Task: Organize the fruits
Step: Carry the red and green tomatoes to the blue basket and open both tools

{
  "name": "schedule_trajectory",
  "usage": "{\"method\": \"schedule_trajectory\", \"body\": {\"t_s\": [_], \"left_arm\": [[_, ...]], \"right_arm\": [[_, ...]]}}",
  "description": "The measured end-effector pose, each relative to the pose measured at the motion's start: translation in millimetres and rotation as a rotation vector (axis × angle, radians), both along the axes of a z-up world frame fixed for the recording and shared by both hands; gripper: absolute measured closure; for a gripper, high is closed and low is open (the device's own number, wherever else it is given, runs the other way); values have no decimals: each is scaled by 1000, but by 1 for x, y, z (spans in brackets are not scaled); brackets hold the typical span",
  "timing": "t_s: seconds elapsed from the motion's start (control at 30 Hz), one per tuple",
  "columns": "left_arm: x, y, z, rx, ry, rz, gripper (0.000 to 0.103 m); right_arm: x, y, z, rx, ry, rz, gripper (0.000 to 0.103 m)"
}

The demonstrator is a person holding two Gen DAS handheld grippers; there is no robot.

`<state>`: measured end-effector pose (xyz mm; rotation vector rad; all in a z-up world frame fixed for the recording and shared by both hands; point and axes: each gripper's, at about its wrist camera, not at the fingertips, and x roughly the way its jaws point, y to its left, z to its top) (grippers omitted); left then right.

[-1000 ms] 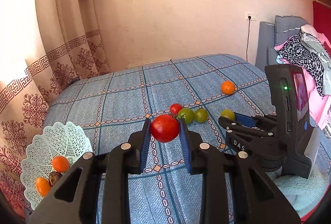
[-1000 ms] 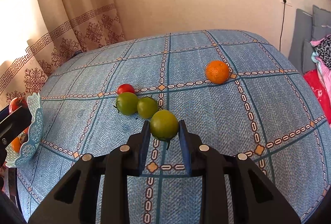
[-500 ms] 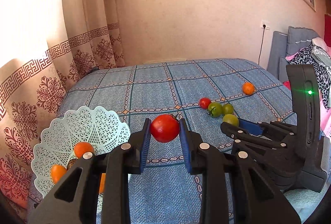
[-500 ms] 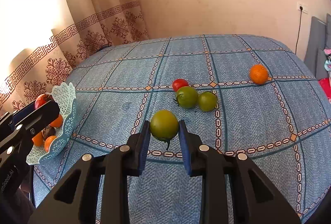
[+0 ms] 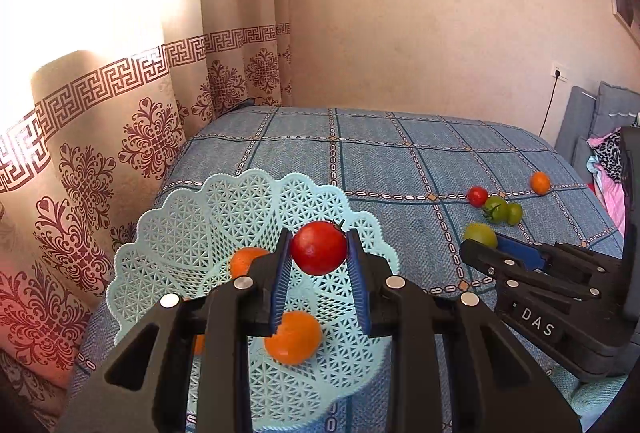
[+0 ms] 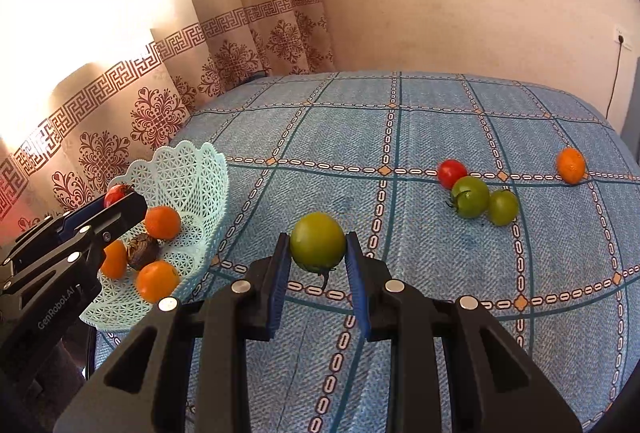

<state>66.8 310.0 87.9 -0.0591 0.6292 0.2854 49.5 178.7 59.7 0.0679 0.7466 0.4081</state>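
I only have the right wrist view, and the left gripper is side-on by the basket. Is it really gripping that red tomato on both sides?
Observer: Yes. The left wrist view shows the left gripper with a blue pad against each side of the red tomato.
Operator: Is it over the basket's inside or its rim?
Observer: The inside. The basket bowl lies behind the tomato, with an orange showing just below the fingers. I cannot tell the height.
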Motion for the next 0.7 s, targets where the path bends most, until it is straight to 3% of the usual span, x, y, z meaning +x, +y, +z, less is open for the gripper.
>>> {"method": "schedule_trajectory", "body": {"t_s": [0.27,0.57,0.63,0.7], "left_arm": [[-12,37,-10,-37,21,58,75],[-18,51,-20,-78,30,71,75],[-18,52,-20,-91,29,73,73],[-19,55,-19,-107,25,76,59]], "right_arm": [[-3,29,5,-8,-8,54,75],[-5,50,4,-23,-12,83,75],[-4,51,5,-17,-13,80,75],[-3,52,7,-12,-11,81,75]]}}
